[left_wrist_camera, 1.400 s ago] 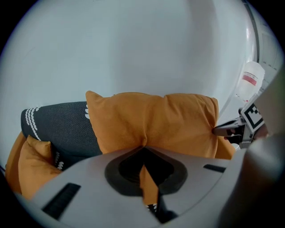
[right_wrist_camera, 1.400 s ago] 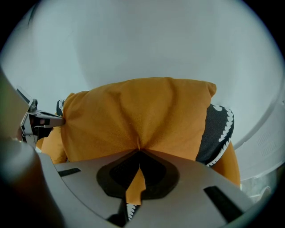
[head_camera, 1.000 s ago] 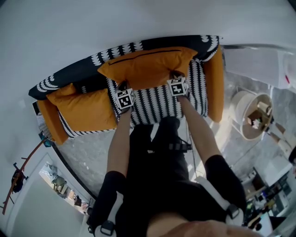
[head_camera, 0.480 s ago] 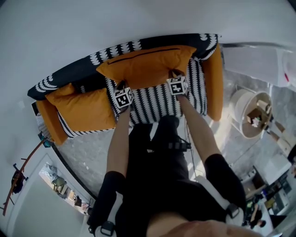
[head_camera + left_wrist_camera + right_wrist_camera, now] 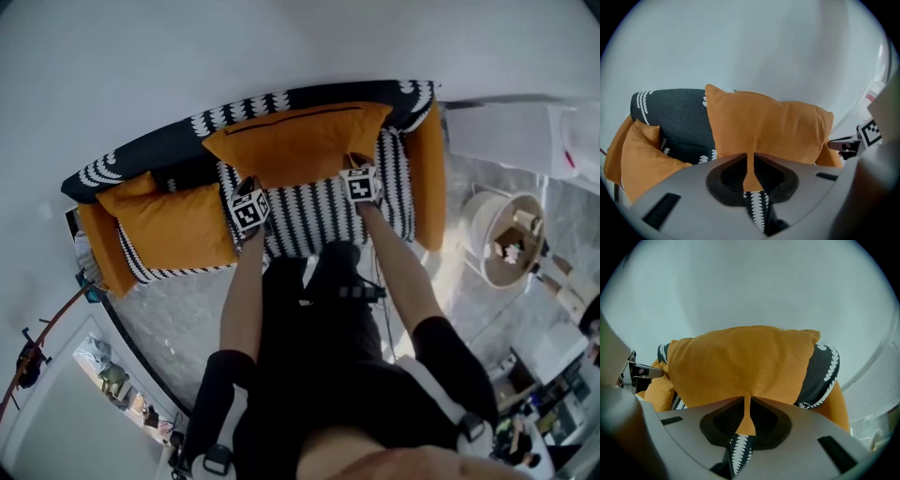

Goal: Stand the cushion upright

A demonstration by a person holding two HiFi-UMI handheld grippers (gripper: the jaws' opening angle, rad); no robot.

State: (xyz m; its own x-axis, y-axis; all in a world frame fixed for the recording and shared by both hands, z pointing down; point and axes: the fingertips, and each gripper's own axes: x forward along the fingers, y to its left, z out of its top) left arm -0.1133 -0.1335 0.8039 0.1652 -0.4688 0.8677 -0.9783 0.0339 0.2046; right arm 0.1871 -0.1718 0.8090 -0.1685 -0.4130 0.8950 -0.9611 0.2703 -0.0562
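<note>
Black sofa [image 5: 319, 211] patterned in white, stood on a grey stone floor [image 5: 178, 309], orange cushion [image 5: 300, 141] propped upright against its backrest, second orange cushion [image 5: 173, 225] laid towards the seat's left end.

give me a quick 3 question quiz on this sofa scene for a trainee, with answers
1. True or false: the big orange cushion stands upright against the back of the sofa.
2. The sofa's fabric is: a) black with a white pattern, b) plain grey, c) red stripes.
3. Fill in: in the head view, the second orange cushion lies to the big one's ___.
Key: 1 true; 2 a; 3 left.
</note>
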